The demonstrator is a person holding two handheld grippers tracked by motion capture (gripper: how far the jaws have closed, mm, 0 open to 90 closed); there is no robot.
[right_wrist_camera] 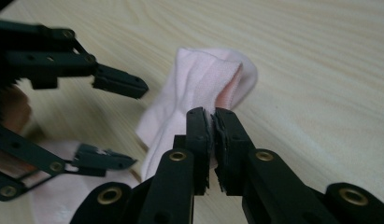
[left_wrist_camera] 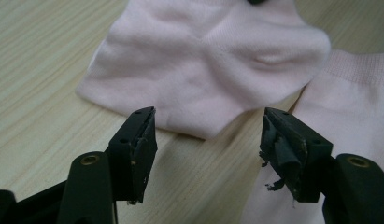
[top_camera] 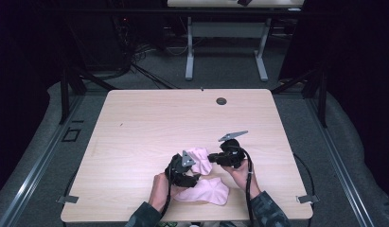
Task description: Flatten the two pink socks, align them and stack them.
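Note:
Two pink socks lie near the table's front edge. The upper sock is rumpled, and its cuff end stands up off the wood. My right gripper is shut on that sock's raised edge, with fabric pinched between the pads. My left gripper is open and low over the table. Its jaws straddle a corner of the same sock without touching it. The second sock lies flat beside it, partly under the left gripper.
The light wooden table has a round cable hole near its far edge. Both hands come in over the front edge. A second table stands farther back on the grey floor, and dark frame posts flank the table.

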